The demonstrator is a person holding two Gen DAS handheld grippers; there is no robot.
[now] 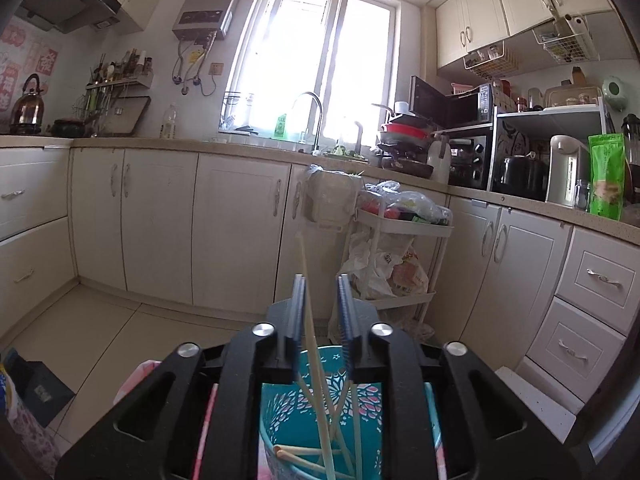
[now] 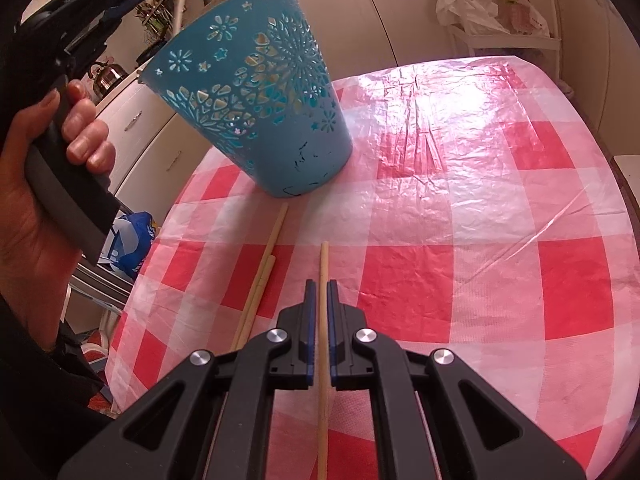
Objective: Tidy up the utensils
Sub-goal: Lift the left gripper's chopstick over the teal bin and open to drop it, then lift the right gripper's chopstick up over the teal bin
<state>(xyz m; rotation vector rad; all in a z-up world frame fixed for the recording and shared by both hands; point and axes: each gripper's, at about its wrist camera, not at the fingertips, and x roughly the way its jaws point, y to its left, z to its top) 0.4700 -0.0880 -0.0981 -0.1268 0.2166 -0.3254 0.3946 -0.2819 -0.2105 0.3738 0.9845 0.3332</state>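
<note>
Chopsticks (image 2: 323,312): slim wood, right tongs (image 2: 321,286) pinch one; left tongs (image 1: 322,280) parted.

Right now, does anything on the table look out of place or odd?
Yes. Two chopsticks lie loose on the checked tablecloth beside the blue bucket, not inside it. The bucket's base shows dark scratch marks.

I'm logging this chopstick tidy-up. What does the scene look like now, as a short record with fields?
container: teal cut-out bucket, on the checked tablecloth
inside it: several chopsticks
left gripper: open above the bucket, one chopstick between its jaws
right gripper: shut on a chopstick
loose on cloth: two chopsticks
</note>
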